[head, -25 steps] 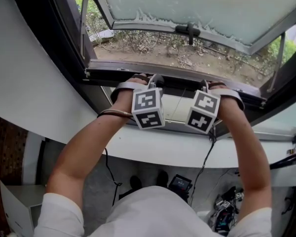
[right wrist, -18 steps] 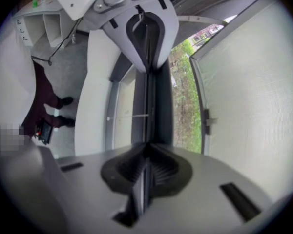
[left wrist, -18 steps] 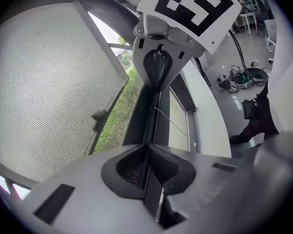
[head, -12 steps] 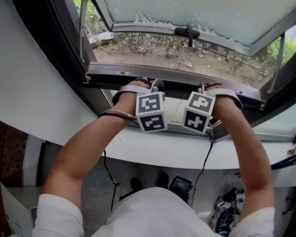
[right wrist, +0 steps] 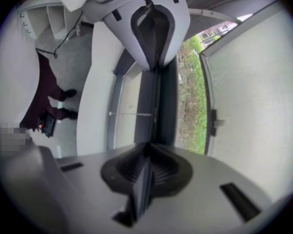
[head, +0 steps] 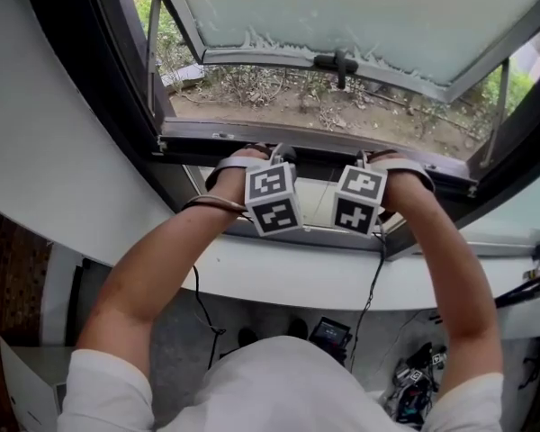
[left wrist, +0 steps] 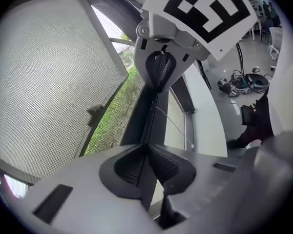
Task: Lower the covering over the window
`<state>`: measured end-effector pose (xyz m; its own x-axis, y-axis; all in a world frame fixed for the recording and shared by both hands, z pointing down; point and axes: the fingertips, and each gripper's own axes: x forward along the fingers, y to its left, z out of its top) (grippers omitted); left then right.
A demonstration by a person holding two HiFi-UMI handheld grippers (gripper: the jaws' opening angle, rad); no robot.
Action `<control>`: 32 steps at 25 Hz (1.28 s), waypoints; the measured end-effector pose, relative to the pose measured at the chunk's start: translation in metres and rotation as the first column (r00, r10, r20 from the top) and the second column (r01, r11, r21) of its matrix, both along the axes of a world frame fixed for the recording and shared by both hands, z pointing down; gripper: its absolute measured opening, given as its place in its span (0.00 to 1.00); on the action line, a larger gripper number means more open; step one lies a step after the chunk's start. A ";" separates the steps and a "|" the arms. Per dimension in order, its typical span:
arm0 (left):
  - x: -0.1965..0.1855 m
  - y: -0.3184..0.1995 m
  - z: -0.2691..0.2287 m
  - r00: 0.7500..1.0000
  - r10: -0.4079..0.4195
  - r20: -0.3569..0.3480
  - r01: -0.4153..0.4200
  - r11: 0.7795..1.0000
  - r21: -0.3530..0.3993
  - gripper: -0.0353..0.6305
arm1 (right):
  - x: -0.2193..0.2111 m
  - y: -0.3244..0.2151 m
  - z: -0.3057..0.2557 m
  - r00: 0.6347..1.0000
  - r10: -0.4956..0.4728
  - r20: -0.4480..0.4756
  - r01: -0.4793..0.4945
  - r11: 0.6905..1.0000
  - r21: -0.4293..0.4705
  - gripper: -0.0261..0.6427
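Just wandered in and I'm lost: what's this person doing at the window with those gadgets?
A person leans at an open window, a two-jaw gripper in each hand. The left gripper and right gripper sit side by side, each clamped on the same thin dark rail along the window's lower edge. The frosted sash is swung outward.

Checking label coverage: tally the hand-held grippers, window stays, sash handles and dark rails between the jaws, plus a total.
Hand-held grippers: 2 (left hand-held gripper, right hand-held gripper)
Window stays: 2
Sash handle: 1
Dark rail, clamped by both: 1
Total: 6
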<state>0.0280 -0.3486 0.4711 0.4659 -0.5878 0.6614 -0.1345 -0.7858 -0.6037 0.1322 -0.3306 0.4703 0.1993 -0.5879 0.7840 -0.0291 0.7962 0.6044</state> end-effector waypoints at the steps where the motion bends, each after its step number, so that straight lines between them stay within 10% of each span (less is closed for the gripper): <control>1: 0.000 0.000 -0.001 1.000 0.002 -0.008 -0.002 1.000 -0.004 0.12 | 0.000 0.001 -0.001 1.000 0.001 0.012 -0.001 1.000 -0.006 0.09; 18: -0.001 0.000 -0.014 0.998 0.060 0.010 -0.060 0.996 0.073 0.12 | 0.000 -0.002 -0.015 0.999 0.011 0.042 -0.013 0.998 0.055 0.09; 24: -0.001 0.000 -0.011 0.997 -0.010 -0.070 0.002 0.993 -0.114 0.12 | 0.000 0.000 -0.009 0.997 0.053 0.057 -0.049 0.997 -0.064 0.09; 32: 0.001 0.000 -0.006 0.994 0.049 -0.102 -0.058 0.995 -0.086 0.13 | 0.001 -0.003 -0.003 0.997 0.071 0.023 -0.069 0.996 -0.050 0.09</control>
